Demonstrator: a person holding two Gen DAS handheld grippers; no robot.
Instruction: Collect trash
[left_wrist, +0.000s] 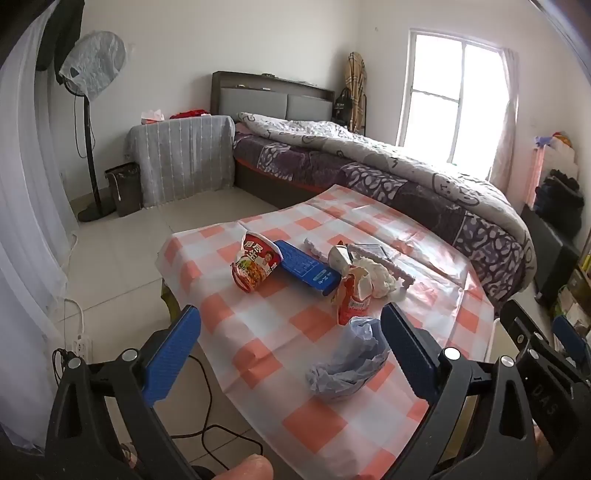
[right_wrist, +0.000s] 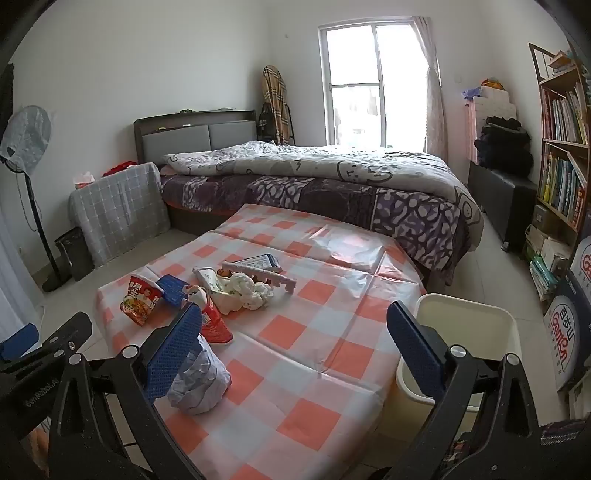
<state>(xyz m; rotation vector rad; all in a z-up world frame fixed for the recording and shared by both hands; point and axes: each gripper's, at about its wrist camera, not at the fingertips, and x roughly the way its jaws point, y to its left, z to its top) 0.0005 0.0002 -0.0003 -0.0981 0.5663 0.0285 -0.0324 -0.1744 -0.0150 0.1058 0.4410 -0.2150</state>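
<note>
With both the left gripper (left_wrist: 290, 347) and right gripper (right_wrist: 295, 347) spread wide and empty, the noodle cup (right_wrist: 141, 303), wrappers and crumpled bag (right_wrist: 199, 384) lay uncollected left of the seemingly empty bin (right_wrist: 513, 332).

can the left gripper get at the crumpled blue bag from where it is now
Probably yes. The left gripper is open, and the crumpled blue bag lies just ahead between its fingers, near the table's front edge. Nothing stands between them; the red packet sits just behind the bag.
</note>
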